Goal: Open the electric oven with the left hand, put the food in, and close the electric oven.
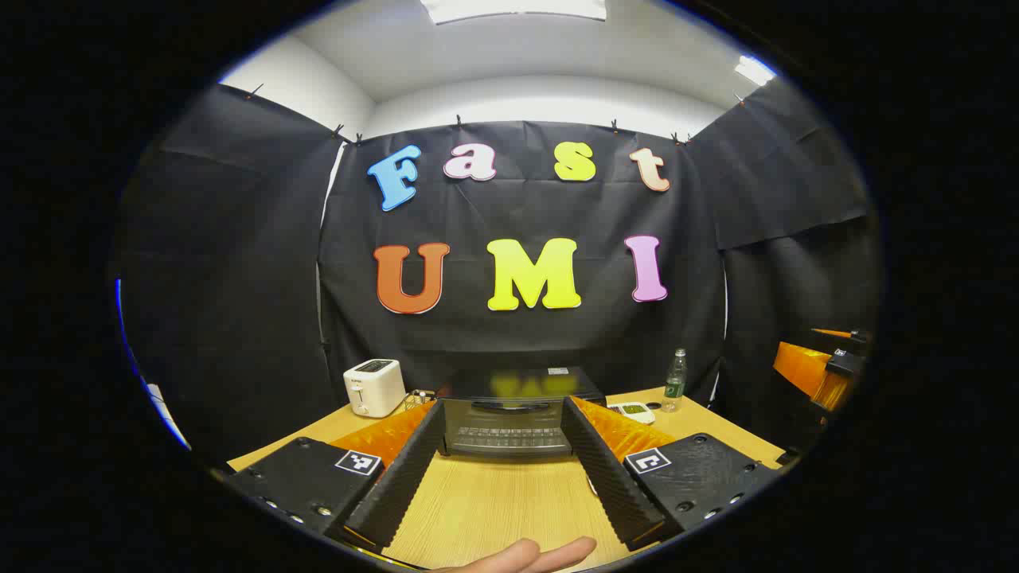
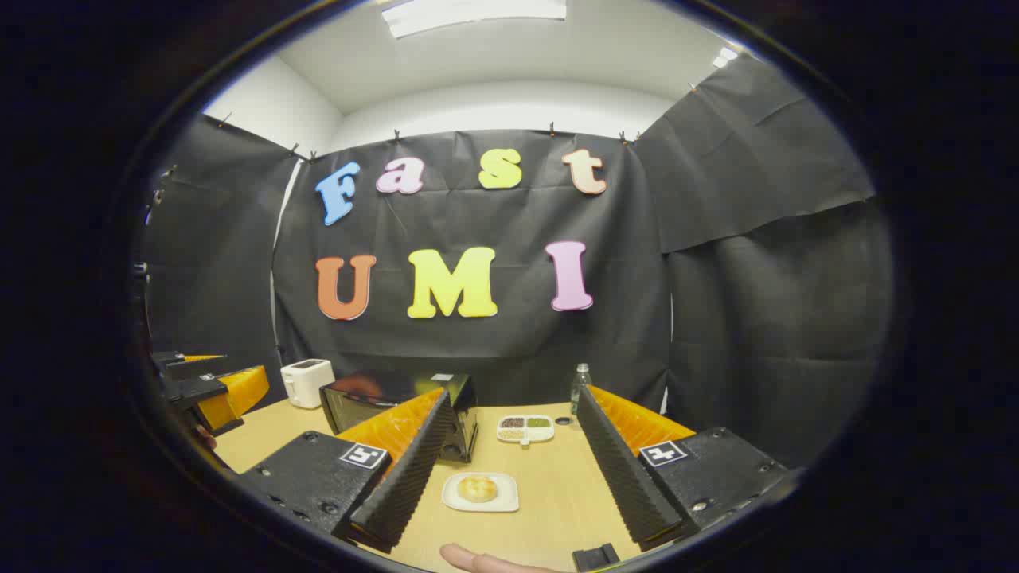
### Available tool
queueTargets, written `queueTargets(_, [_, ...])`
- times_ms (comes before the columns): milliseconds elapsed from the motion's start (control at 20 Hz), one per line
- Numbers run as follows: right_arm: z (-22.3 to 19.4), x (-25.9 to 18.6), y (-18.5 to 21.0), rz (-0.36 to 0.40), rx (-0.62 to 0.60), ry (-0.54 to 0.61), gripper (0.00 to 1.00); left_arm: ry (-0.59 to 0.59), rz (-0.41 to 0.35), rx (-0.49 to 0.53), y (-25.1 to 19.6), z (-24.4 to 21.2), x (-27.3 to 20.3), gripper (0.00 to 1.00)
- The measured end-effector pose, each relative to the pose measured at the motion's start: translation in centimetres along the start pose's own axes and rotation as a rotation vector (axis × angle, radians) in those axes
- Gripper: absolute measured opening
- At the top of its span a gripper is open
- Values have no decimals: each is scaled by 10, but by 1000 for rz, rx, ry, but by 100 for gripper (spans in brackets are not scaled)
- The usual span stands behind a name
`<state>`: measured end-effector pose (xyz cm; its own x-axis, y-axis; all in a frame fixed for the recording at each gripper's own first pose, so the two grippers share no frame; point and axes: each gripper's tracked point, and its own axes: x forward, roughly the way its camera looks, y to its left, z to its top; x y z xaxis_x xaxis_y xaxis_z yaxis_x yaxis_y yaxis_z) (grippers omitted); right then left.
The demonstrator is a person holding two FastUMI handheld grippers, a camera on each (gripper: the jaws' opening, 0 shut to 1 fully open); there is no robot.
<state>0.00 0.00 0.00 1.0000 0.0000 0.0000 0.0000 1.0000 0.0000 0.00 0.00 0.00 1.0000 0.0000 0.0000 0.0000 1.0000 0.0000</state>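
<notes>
Currently the wooden desk (image 1: 493, 501) carries everything. Electric oven (image 1: 509, 418) sits at the far middle of the desk in the left gripper view, door closed, framed between the spread fingers of the left claw (image 1: 500, 469); that claw is released, holding nothing. In the right gripper view the oven (image 2: 382, 402) lies left of centre, partly behind the left finger of the right claw (image 2: 509, 469), which is likewise released and empty. White toaster (image 1: 374, 387) stands far left of the oven. Near centre, between the right claw's fingers, a white plate (image 2: 458, 500) holds the food, a round bun (image 2: 478, 488). Farther back a divided dish (image 2: 525, 428) of small fillings sits just beside a bottle (image 2: 581, 387).
</notes>
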Motion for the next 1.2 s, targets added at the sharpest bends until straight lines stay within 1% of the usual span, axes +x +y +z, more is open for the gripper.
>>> queueTargets(150, [11,-3,-1,-5,4,-20,97,-3,2,-1,3,7,0,95])
queueTargets(400, [23,-3,-1,-6,-2,-30,97,-6,-15,-17,0,15,1,95])
queueTargets(600, [29,2,-1,-5,-5,-37,97,-13,-11,1,2,24,12,95])
queueTargets(650, [28,3,-3,-7,0,-33,97,-3,-19,0,-1,23,17,89])
queueTargets(700, [26,4,-4,-8,5,-30,97,5,-33,-7,-6,20,24,100])
queueTargets(750, [26,5,-6,-7,15,-32,97,6,-49,-16,-10,19,31,95])
queueTargets(850, [22,5,-8,-7,49,-32,97,4,-99,-37,-22,21,50,95])
queueTargets(900, [22,5,-6,0,63,-38,97,27,-118,-43,-27,12,60,88])
queueTargets(950, [22,4,-3,14,72,-42,97,48,-122,-51,-30,5,69,95])
queueTargets(1000, [20,3,-1,24,75,-41,97,68,-130,-50,-34,1,80,95])
queueTargets(1050, [20,1,-2,32,75,-44,97,83,-138,-48,-38,-2,92,100])
queueTargets(1100, [22,-2,-4,33,78,-55,97,112,-155,-49,-44,-10,105,98])
queueTargets(1150, [24,-5,-8,27,84,-67,97,156,-193,-56,-51,-21,116,95])
queueTargets(1200, [27,-9,-12,20,93,-87,97,188,-216,-69,-56,-30,128,95])
